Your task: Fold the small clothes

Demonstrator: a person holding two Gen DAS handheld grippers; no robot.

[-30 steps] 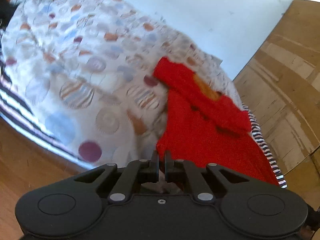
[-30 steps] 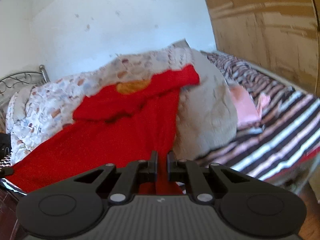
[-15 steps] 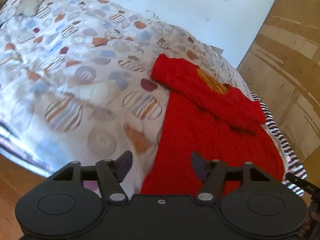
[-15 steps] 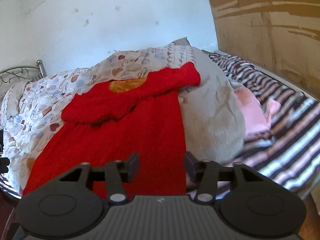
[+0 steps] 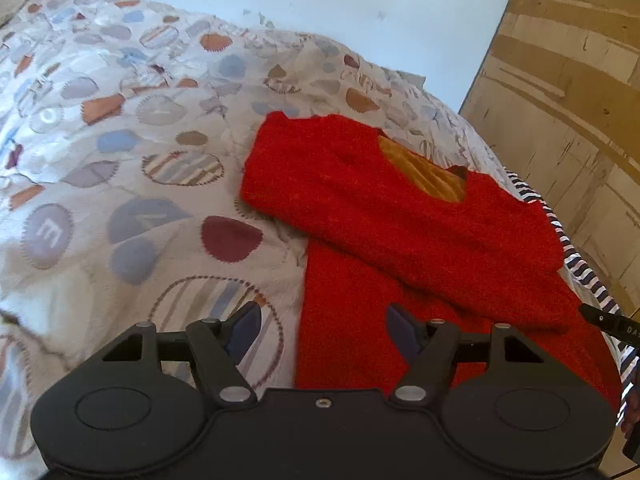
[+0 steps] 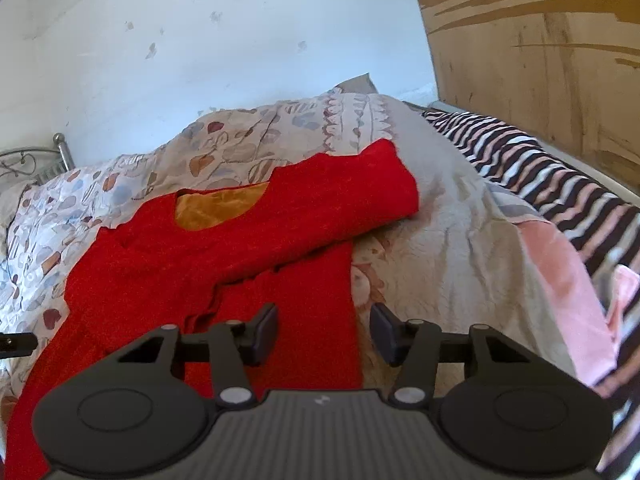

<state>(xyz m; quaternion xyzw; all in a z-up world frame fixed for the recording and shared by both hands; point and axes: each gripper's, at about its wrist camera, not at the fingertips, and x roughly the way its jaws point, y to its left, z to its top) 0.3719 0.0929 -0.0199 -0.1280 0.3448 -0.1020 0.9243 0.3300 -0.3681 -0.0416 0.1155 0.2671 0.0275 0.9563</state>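
Observation:
A red fuzzy garment (image 5: 400,232) with an orange lining at the neck lies spread on a patterned duvet (image 5: 120,160), its sleeves folded across the chest. My left gripper (image 5: 322,330) hovers open over the garment's left edge, nothing pressed between its pads. In the right wrist view the same red garment (image 6: 224,248) fills the left half. My right gripper (image 6: 324,332) straddles the garment's right edge, jaws closing but apart, pads not pressing the cloth.
A grey blanket (image 6: 448,240) and pink cloth (image 6: 560,280) lie right of the garment on a striped sheet (image 6: 540,168). A wooden wardrobe (image 5: 568,120) stands at the right, a pale wall behind. The other gripper's tip (image 5: 608,320) shows at the right edge.
Both grippers let go of the garment's lower edge and opened. Both moved forward over the garment, which now lies flat and looks nearer and larger.

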